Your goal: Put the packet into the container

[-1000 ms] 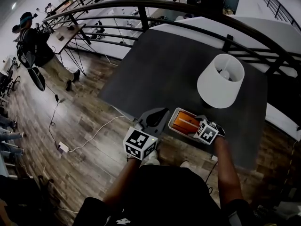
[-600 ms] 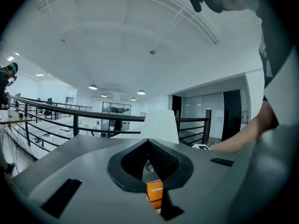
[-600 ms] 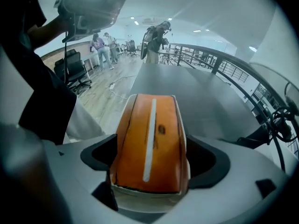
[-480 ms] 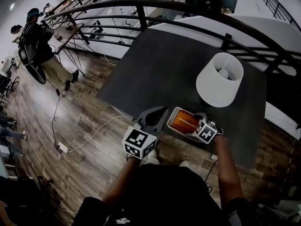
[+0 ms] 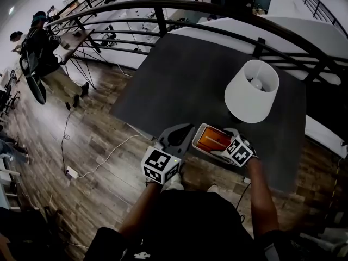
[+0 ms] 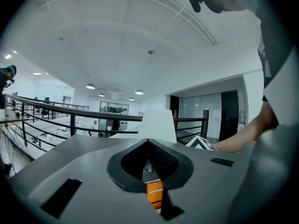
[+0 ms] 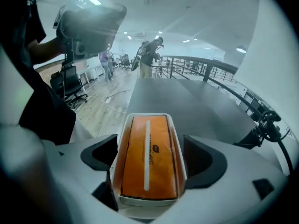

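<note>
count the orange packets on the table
1. The orange packet lies inside the white container near the table's front edge. Another beneath it would be hidden.

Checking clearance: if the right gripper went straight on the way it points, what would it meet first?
Most likely the orange packet lying in the white container. The right gripper's jaws have just been opening and stand apart either side of the container, not pressing it.
</note>
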Tool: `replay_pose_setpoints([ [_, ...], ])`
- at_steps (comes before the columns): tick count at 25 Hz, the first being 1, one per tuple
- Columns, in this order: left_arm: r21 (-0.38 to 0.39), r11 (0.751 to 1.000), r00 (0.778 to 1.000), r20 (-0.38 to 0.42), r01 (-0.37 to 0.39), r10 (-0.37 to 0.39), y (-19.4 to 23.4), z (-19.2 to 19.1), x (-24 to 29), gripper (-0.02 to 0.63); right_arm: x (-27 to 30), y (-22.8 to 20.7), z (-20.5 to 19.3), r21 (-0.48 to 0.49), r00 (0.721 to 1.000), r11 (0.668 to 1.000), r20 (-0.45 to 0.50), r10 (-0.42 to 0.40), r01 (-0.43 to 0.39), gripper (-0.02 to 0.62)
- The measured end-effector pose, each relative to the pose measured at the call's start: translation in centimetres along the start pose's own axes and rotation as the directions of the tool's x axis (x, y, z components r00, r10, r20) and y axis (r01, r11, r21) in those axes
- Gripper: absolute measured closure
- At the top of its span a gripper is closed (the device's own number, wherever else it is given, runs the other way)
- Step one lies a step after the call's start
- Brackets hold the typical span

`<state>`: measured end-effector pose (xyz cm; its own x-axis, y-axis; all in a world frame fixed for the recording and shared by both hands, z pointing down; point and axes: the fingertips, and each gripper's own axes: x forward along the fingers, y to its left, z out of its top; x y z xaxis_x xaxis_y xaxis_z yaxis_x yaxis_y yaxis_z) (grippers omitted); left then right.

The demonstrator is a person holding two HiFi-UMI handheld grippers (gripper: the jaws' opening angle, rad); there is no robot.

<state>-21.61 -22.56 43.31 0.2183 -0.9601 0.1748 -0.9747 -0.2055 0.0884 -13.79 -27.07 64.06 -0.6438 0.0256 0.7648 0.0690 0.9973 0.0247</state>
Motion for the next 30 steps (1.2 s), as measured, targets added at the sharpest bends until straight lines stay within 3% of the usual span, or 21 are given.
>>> replay_pose_setpoints([
  [6,-0.007,1.000,1.000,0.003,-0.006,0.006,0.1,-0.1,-0.1,0.597,-2.3,0.8,4.1,0.038,0.985,0.999,0.169,-0.014,0.008,0.157],
  [7,-0.010,1.000,1.000,0.008,-0.009,0.009,0.2,-0.1,0.0,0.597,-2.9,0.6,4.9,0.047,0.978,0.999,0.205,-0.037,0.028,0.193],
  [9,-0.011,1.000,1.000,0.017,-0.014,0.014,0.2,0.1,0.0,0.597,-4.4,0.1,6.6,0.061,0.957,0.996,0.277,-0.084,0.070,0.298],
  [15,-0.024,1.000,1.000,0.017,-0.010,0.010,0.2,-0.1,0.2,0.597,-8.2,0.4,11.2,0.074,0.889,0.991,0.439,-0.130,0.109,0.365],
  [20,-0.009,1.000,0.999,0.051,-0.016,0.017,0.1,0.9,0.3,0.597,-11.5,0.4,14.4,0.093,0.821,0.985,0.544,-0.174,0.147,0.474],
  [27,0.008,1.000,0.996,0.089,-0.029,0.028,-0.1,2.0,0.6,0.598,-14.7,0.3,16.7,0.089,0.752,0.974,0.622,-0.219,0.210,0.583],
  [30,0.009,1.000,0.995,0.096,-0.028,0.027,-0.2,2.3,0.7,0.597,-15.3,0.4,17.4,0.109,0.731,0.974,0.646,-0.220,0.196,0.591],
])
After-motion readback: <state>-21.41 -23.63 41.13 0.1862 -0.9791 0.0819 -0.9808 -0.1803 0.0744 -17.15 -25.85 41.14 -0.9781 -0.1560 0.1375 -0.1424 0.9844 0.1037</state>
